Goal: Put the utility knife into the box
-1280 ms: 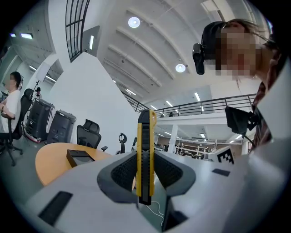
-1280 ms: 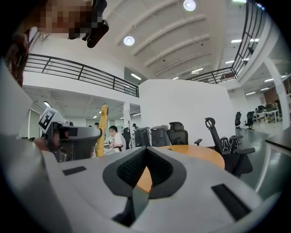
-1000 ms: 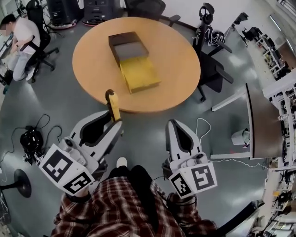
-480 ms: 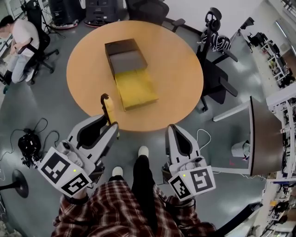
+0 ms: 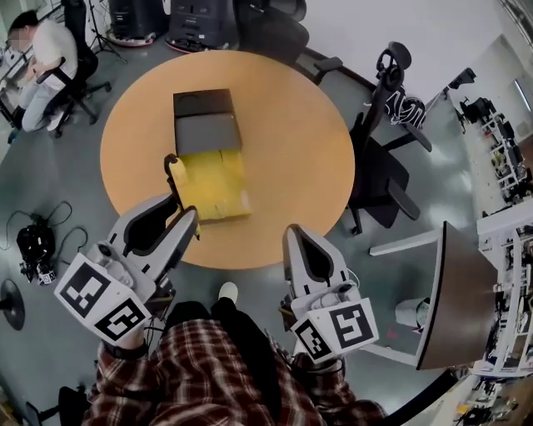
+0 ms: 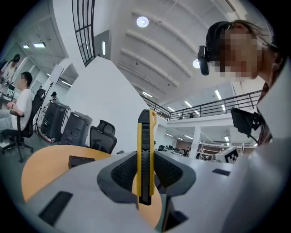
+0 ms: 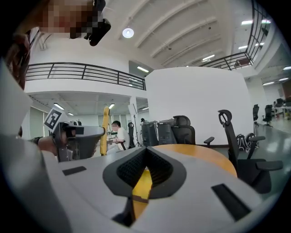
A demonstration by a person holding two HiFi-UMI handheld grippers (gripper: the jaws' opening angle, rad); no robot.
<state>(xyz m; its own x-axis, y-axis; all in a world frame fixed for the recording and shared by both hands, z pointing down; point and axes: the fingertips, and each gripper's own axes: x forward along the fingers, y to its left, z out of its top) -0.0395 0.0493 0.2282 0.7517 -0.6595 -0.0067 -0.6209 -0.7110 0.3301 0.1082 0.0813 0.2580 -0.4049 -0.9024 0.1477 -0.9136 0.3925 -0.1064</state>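
A yellow and black utility knife (image 5: 176, 178) stands upright in my left gripper (image 5: 182, 210), which is shut on its lower half. In the left gripper view the knife (image 6: 145, 154) rises straight up between the ribbed pads. The box (image 5: 206, 125) lies open on the round wooden table (image 5: 291, 158): a dark tray at the far end and a yellow part (image 5: 215, 190) nearer me. The knife tip overlaps the yellow part's left edge in the head view. My right gripper (image 5: 294, 234) hangs shut and empty over the floor at the table's near edge.
Black office chairs (image 5: 379, 166) stand right of the table and one (image 5: 266, 21) behind it. A seated person (image 5: 42, 50) is at the far left. Cables and a black device (image 5: 33, 241) lie on the floor at left. A desk (image 5: 454, 291) stands at right.
The table and box have come nearer and shifted left in the head view. Both grippers advanced with me; the knife now overlaps the yellow part of the box instead of the floor.
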